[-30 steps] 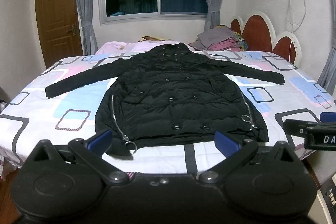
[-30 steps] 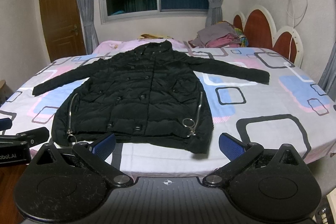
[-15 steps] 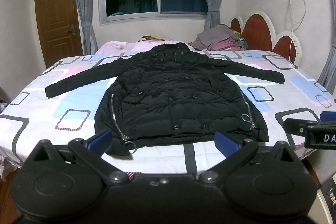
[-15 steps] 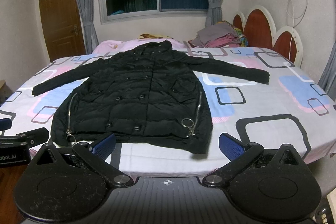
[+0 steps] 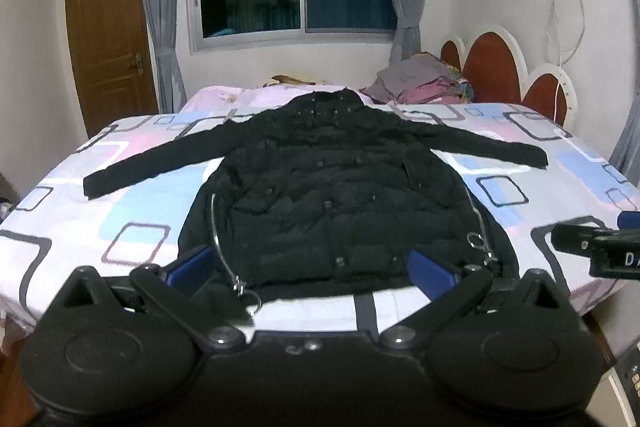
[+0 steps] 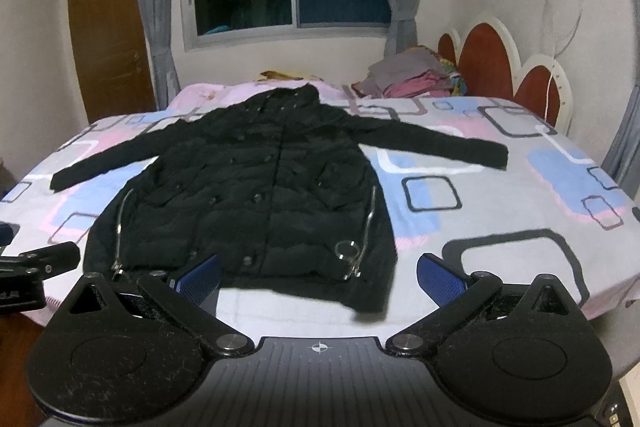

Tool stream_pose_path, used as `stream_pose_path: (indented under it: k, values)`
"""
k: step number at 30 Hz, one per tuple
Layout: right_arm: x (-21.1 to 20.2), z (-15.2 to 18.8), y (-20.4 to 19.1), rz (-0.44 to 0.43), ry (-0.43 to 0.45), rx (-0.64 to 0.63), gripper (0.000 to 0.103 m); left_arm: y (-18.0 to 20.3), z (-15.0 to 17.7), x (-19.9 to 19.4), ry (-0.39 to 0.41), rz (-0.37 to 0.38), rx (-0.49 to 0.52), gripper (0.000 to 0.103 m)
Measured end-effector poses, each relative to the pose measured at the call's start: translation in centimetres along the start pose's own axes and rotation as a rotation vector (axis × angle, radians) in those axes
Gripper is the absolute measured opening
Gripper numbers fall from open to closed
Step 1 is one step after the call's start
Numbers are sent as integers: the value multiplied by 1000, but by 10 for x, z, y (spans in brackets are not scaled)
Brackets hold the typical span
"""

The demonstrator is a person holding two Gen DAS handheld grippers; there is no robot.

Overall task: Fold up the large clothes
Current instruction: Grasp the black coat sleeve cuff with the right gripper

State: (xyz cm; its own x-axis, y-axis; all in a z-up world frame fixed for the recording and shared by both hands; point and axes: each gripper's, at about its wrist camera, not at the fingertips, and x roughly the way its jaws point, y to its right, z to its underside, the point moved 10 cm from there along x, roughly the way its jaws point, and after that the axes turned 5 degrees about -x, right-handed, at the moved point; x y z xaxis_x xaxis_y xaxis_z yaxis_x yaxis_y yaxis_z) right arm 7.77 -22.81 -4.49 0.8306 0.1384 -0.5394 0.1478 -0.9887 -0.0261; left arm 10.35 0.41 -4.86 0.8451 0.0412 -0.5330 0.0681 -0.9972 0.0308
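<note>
A black puffer coat (image 5: 332, 183) lies flat and face up on the bed, hood at the far end, both sleeves spread out sideways, silver zippers along each side. It also shows in the right wrist view (image 6: 256, 187). My left gripper (image 5: 312, 267) is open and empty, just short of the coat's hem. My right gripper (image 6: 318, 275) is open and empty, in front of the hem's right corner. The right gripper also shows at the right edge of the left wrist view (image 5: 592, 247), and the left gripper at the left edge of the right wrist view (image 6: 36, 263).
The bed (image 5: 560, 187) has a sheet with pink, blue and grey squares. A pile of folded clothes (image 5: 420, 85) sits at the far right by the red headboard (image 5: 492, 71). A wooden door (image 5: 108, 35) and a curtained window stand behind.
Both grippers have moved forward and closer to the coat's hem. The coat has not moved.
</note>
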Motion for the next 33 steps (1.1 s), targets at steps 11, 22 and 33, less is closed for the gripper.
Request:
stream_pose_path:
  k: [11,22,33]
  values:
    - [60,-39,27,75,28,56,103,6,-38,61,26,27,27,103]
    - [125,-86,68,151,66,169,103,2,-94,133,72,151,-16,103]
    - [201,-105,139,162,21,279,103,25,-124,217,22,170,-5,103]
